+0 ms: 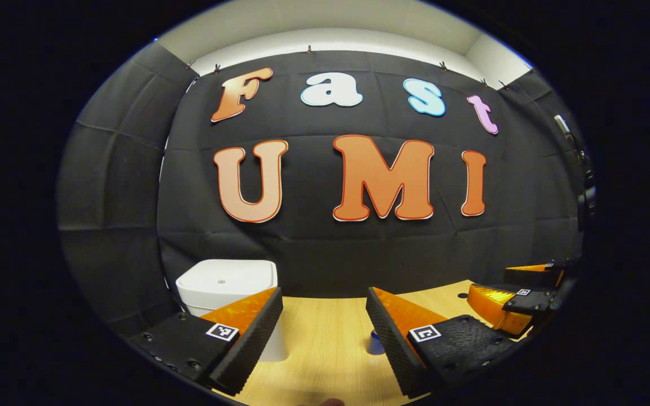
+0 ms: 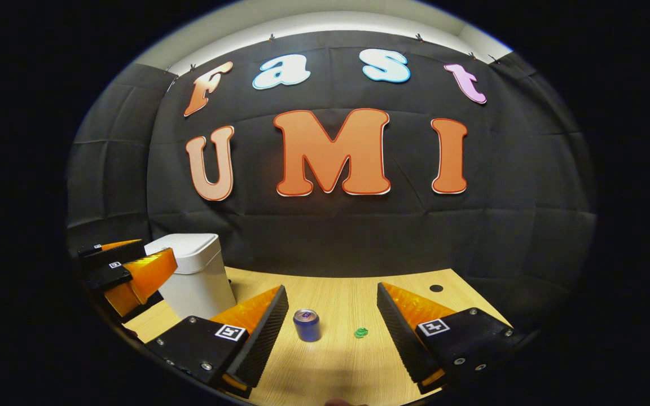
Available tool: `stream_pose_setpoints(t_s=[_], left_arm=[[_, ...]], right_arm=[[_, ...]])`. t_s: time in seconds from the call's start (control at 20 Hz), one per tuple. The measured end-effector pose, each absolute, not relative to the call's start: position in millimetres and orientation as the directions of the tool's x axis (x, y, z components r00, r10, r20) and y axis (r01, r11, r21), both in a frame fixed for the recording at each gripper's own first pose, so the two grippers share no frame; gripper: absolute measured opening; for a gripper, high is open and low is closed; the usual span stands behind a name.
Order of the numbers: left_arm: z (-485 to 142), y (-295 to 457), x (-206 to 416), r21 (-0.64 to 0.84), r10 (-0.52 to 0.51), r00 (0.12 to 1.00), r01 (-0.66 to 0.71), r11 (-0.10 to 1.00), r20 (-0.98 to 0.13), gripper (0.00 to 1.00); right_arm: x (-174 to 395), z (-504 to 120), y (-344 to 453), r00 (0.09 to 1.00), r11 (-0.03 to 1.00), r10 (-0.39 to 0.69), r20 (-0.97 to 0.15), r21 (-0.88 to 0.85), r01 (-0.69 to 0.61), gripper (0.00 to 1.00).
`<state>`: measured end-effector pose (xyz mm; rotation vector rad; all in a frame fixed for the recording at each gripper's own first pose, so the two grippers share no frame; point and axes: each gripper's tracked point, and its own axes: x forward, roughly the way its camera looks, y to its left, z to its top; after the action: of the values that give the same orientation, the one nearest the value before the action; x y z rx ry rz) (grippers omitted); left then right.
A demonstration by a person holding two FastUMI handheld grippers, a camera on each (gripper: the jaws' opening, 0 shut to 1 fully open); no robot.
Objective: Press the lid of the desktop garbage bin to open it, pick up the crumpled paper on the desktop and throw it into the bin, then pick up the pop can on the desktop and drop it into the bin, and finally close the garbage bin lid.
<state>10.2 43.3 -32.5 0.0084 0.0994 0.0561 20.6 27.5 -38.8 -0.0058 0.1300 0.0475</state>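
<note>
Both grippers are hovering spread wide, gripping nothing. The closed bin [image 1: 228, 282] is sitting ahead-left of the left gripper [image 1: 325, 332], nearer it than the right gripper [image 2: 332, 330].

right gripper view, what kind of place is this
Likely a staged recording booth, not a home: black cloth wall, a wooden desk with just a white bin, a can and a small green scrap.
</note>
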Motion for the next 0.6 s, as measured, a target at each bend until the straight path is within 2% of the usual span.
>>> stream_pose_setpoints(t_s=[0.1, 0.35, 0.6], left_arm=[[-34, 47, 13, 0.011, 0.060, 0.993, -0.059, 0.998, -0.097, 0.94], [-12, 95, 26, 0.072, 0.160, 0.987, -0.158, 0.985, -0.022, 0.94], [11, 165, 48, 0.116, 0.256, 0.966, -0.259, 0.959, 0.044, 0.94]], right_arm=[[22, -38, 28, 0.991, 0.999, 0.049, -0.121, -0.014, -0.051, 0.95], [30, -30, 25, 0.997, 0.998, 0.038, -0.071, -0.051, -0.042, 0.95], [37, -36, 27, 0.995, 0.997, 0.041, -0.088, -0.055, -0.046, 0.94]])
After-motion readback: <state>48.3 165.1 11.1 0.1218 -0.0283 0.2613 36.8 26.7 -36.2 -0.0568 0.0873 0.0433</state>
